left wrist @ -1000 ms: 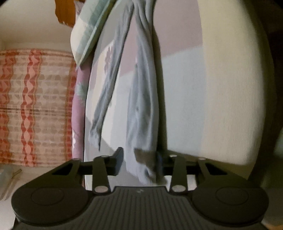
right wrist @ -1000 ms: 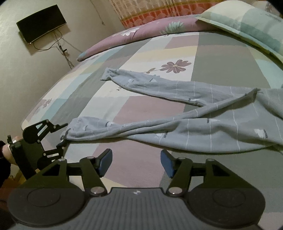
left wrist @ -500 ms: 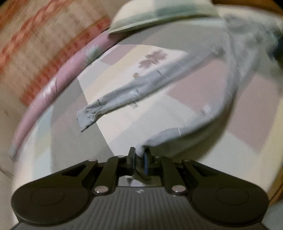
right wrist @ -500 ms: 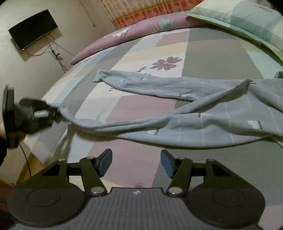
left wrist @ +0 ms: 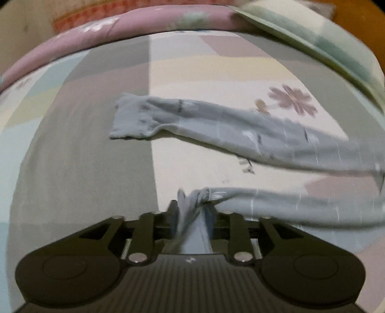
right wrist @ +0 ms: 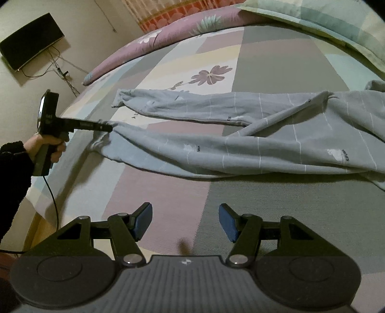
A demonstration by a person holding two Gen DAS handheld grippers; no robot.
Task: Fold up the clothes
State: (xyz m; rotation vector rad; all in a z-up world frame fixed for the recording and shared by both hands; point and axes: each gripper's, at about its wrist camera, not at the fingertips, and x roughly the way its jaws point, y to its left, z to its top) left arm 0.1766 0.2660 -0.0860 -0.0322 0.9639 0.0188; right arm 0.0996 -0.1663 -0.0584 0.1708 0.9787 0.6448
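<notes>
Task status: early. The grey trousers [right wrist: 252, 144] lie spread across the bed [right wrist: 276, 211], waist end at the right and both legs running to the left. No fold is visible yet. The far leg [right wrist: 173, 106] lies flat, its cuff at the left. The near leg [right wrist: 182, 151] is drawn out roughly alongside it, so the straightening step appears close to complete. What is left, by this judgement: release the near cuff, lay one leg over the other, then fold the length down.

Left hand-held gripper [left wrist: 191, 213]: its jaws are opening. The bunched cuff [left wrist: 195, 197] of the near leg is between them; the left wrist view is blurred, and it cannot be told for certain whether the pads press the cloth. In the right wrist view a hand [right wrist: 45, 146] in a dark sleeve holds this tool at the left edge of the bed.

Right hand-held gripper [right wrist: 185, 222]: jaws stand wide apart with nothing between them, above the near part of the bed, apart from the trousers.

Surface: the bed carries a patchwork sheet of grey, mauve, cream and pale blue panels with a flower print [right wrist: 211, 74]. It is soft, so cloth may drag and wrinkle.

Room: a pillow [right wrist: 324, 16] lies at the far right, a mauve bolster [right wrist: 168, 33] along the far edge. A patterned curtain [right wrist: 163, 12] hangs behind. A dark screen [right wrist: 30, 41] is mounted on the left wall, cables hanging below.
</notes>
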